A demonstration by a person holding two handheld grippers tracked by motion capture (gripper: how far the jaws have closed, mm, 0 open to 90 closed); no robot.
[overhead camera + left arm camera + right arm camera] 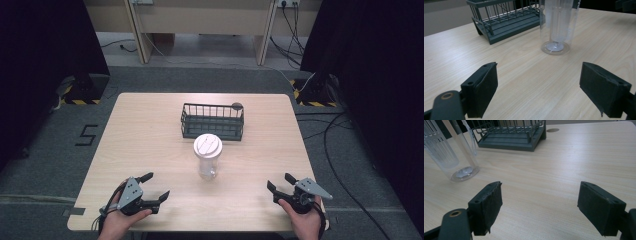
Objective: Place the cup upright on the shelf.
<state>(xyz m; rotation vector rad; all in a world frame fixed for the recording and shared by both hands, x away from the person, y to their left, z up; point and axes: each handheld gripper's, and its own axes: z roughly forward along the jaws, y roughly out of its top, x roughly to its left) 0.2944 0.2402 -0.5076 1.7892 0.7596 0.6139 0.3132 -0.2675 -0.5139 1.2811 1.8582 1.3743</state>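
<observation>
While the clear lidded bottle (207, 156) is stood upright at the frame's centre, just before the wire basket (212, 121), the left hand-held gripper (155, 189) and right hand-held gripper (280, 183) are held empty with jaws apart at the lower corners, seemingly readied for a two-sided approach across the tabletop (150, 135).

The cup (207, 159) is clear glossy plastic with a matt white lid (207, 144). The basket (212, 121) is dark coated wire. The worktop (150, 130) is pale, smooth wood grain.
</observation>
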